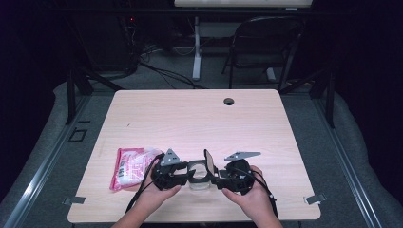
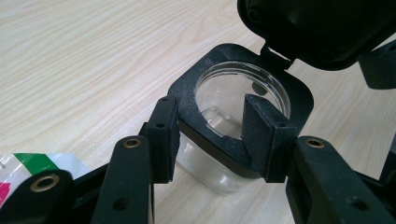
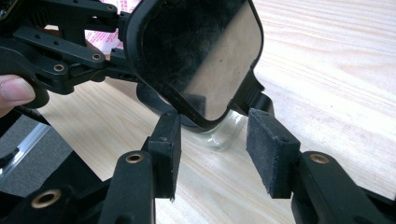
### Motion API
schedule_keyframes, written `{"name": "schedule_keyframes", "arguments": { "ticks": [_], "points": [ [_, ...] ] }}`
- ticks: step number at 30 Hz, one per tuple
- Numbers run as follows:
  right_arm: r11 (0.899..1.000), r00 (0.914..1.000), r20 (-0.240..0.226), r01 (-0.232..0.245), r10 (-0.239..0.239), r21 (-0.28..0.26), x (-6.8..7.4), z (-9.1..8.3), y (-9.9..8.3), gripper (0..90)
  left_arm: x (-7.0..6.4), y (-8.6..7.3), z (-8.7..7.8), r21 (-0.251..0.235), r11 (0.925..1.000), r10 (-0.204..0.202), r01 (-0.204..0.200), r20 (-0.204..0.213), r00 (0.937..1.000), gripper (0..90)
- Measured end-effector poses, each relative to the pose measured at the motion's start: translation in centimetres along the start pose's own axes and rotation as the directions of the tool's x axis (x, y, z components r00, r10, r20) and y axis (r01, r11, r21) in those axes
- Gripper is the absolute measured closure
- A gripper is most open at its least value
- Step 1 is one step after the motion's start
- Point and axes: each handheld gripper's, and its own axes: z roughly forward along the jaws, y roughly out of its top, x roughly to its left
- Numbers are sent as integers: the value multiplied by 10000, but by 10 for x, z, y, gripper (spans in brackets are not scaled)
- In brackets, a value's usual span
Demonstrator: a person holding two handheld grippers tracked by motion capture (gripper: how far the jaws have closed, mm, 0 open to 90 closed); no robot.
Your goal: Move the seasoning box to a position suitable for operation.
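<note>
Left gripper view: left gripper (image 2: 210,140) clenched on clear jar's (image 2: 219,177) stiff black collar (image 2: 187,100); right gripper (image 3: 212,154) released near hinged lid (image 3: 196,56); jar probably light, slippery

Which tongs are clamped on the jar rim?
The left tongs: one pad inside the clear jar's black rim, one outside. The right tongs are open at the raised lid.

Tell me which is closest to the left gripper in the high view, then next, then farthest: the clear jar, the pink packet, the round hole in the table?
1. The clear jar, right at the left gripper, between both grippers.
2. The pink packet, just on its left side.
3. The round hole, far up near the table's back edge.
</note>
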Motion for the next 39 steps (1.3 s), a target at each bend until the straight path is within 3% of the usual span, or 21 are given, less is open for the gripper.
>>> {"name": "schedule_keyframes", "arguments": {
  "ticks": [15,25,33,37,39],
  "points": [
    [9997,9997,-54,-239,240,96,-10,-9,-2,576,0,0,0,7,10000,-12,12,16,10000,569],
    [10000,10000,82,-12,13,-66,-1,4,-2,547,-1,0,1,-1,10000,-50,50,-11,10000,585],
    [9995,9995,164,267,-263,-196,2,14,-3,629,3,2,-7,-214,9997,-114,114,-2,9999,564],
    [9988,9992,232,343,-335,-347,0,13,-3,671,6,1,-11,-289,9994,-179,172,-263,9995,564],
    [9986,9989,244,414,-406,-338,0,14,-2,697,8,1,-14,-270,9994,-241,237,-138,9996,564]
  ]
}}
